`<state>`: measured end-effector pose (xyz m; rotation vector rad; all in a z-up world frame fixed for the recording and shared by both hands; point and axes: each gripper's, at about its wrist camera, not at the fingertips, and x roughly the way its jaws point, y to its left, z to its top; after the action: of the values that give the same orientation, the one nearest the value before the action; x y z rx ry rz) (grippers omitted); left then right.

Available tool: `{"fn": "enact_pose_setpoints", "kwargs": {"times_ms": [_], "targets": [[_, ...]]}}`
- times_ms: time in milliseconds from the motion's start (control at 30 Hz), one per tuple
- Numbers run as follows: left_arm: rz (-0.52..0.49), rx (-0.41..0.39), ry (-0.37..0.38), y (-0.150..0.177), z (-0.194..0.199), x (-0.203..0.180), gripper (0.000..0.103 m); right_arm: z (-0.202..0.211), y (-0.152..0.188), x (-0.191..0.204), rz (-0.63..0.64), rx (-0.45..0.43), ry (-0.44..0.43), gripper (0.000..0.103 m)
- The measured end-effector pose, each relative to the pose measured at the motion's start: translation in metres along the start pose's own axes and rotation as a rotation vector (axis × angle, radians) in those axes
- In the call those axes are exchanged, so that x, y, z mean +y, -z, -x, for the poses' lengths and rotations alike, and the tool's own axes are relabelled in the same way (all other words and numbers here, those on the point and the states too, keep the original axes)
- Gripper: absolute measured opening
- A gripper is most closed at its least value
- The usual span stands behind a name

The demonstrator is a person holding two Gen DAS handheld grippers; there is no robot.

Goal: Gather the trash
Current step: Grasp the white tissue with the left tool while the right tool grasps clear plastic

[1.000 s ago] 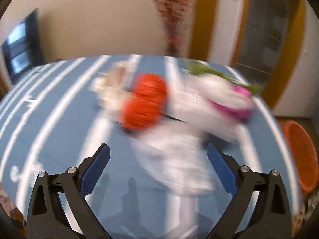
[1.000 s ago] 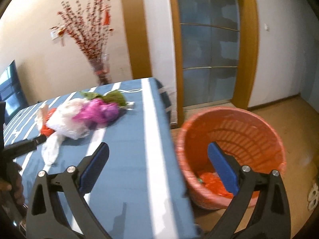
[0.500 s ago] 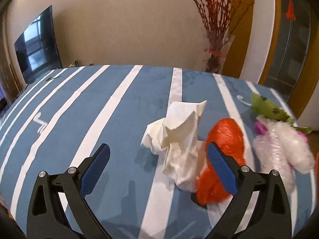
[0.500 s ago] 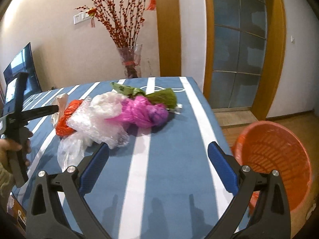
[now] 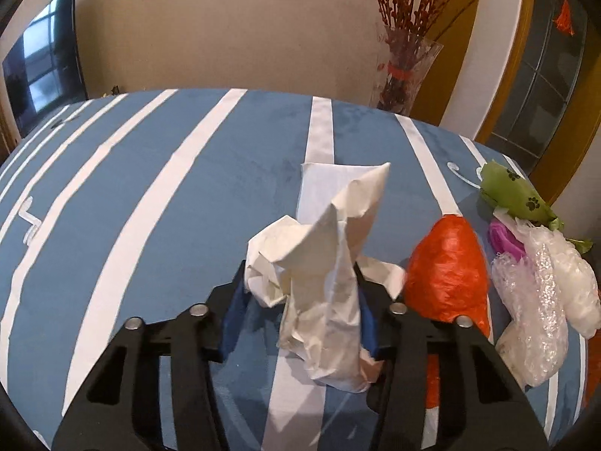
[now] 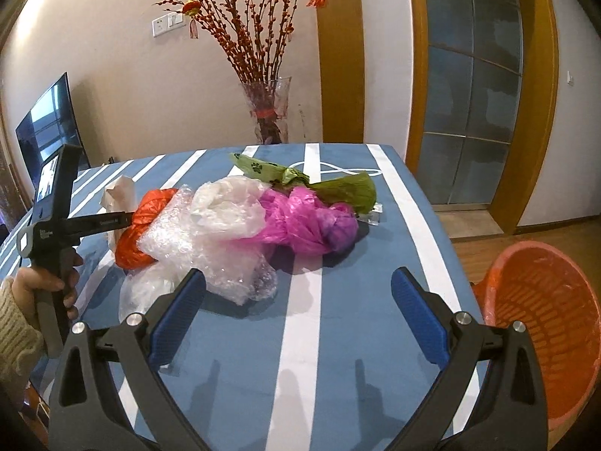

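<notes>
Trash sits in a bunch on the desk (image 6: pixel 338 338), which has a blue cloth with white stripes. The left gripper (image 5: pixel 300 312) has just been closing its jaws. Now they are clenched on a crumpled white paper (image 5: pixel 330 270) at the near side of the desk. The paper sticks up between the two blue pads, and both pads press on it.

Just to the right of the paper lies an orange plastic bag (image 5: pixel 447 267). Right of that are see-through bubble wrap (image 5: pixel 533 312) and a cloudy white bag (image 6: pixel 229 203). A pink bag (image 6: pixel 308 221) lies next, touching the white one. A green bag (image 6: pixel 338 188) with little black paw prints lies at the far side of the pile, touching the pink bag.

The right gripper (image 6: pixel 298 312) hangs over the near part of the desk. Its jaws are wide apart and hold nothing. The bubble wrap is just beyond its left finger.

In the right wrist view, a hand (image 6: pixel 49 282) in a cream knitted sleeve (image 6: pixel 15 327) holds the handle of the left gripper at the left edge.

An orange basket (image 6: pixel 541 312) stands on the wooden floor, right of the desk. A glass vase (image 6: pixel 268 109) with red branches stands by the far wall. A dark screen (image 6: pixel 49 131) is on the far left.
</notes>
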<state>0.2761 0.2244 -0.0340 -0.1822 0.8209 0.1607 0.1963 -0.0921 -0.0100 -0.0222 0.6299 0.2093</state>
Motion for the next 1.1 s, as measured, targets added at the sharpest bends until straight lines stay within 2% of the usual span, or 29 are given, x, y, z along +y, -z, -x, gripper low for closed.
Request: {"fn": "enact_pose_setpoints", "kwargs": {"times_ms": [200,367,533,600,667,733,867,1100], "targets": [[-0.01,-0.059,-0.023,0.003,0.018,0.006,0.048,-0.005,-0.017,0.006,-0.012,-0.018,-0.042,0.094],[0.006,-0.078,-0.033,0.004,0.03,0.017,0.048,-0.018,-0.04,0.02,-0.017,-0.023,-0.108,0.08],[0.019,-0.083,-0.038,0.004,0.034,0.027,0.048,-0.05,-0.058,0.039,-0.01,0.028,-0.147,0.068],[0.021,-0.085,-0.041,0.004,0.035,0.029,0.048,-0.065,-0.058,0.046,0.012,0.061,-0.134,0.061],[0.023,-0.084,-0.038,0.004,0.036,0.031,0.048,-0.075,-0.055,0.049,0.03,0.1,-0.125,0.038],[0.023,-0.088,-0.036,0.005,0.039,0.032,0.048,-0.082,-0.048,0.047,0.018,0.144,-0.147,0.031],[0.017,-0.099,-0.029,0.006,0.045,0.031,0.048,-0.07,-0.04,0.039,-0.015,0.126,-0.18,0.019],[-0.001,-0.122,-0.005,0.009,0.063,0.016,0.048,-0.028,-0.044,0.029,-0.01,0.05,-0.198,0.017]]}}
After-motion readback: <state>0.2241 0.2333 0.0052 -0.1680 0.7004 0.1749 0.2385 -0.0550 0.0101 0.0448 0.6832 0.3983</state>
